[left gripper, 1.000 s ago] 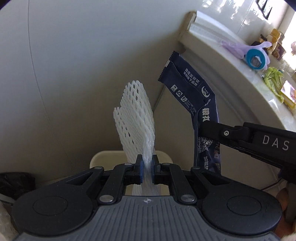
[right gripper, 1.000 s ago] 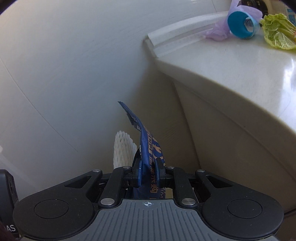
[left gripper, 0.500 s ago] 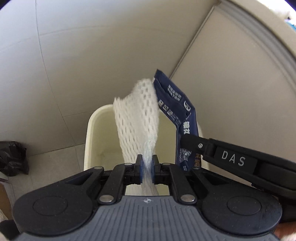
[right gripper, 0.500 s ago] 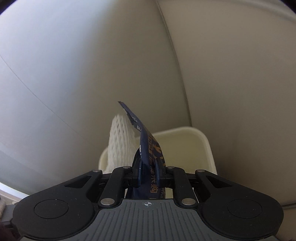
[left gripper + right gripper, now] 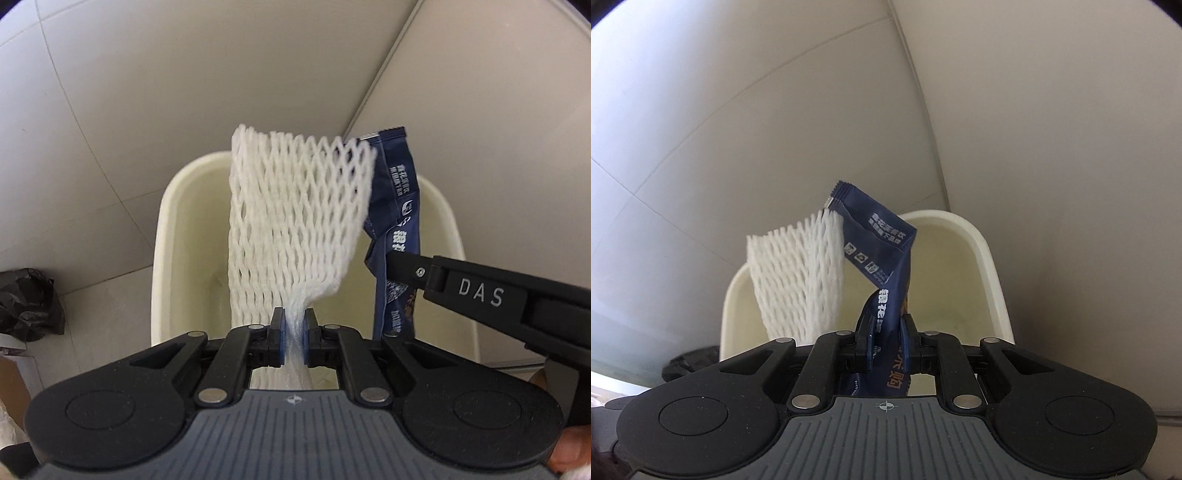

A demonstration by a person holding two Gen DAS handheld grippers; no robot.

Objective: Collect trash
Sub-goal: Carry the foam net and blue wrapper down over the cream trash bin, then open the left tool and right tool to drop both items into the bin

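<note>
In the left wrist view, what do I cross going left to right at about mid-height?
Crumpled black plastic bag on the floor → left rim of the cream plastic bin → white foam mesh sleeve → dark blue snack wrapper → black right gripper arm marked DAS.

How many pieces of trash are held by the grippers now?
2. The white foam net is in the left gripper; the blue wrapper is in the right gripper. Both hang above the cream bin.
</note>
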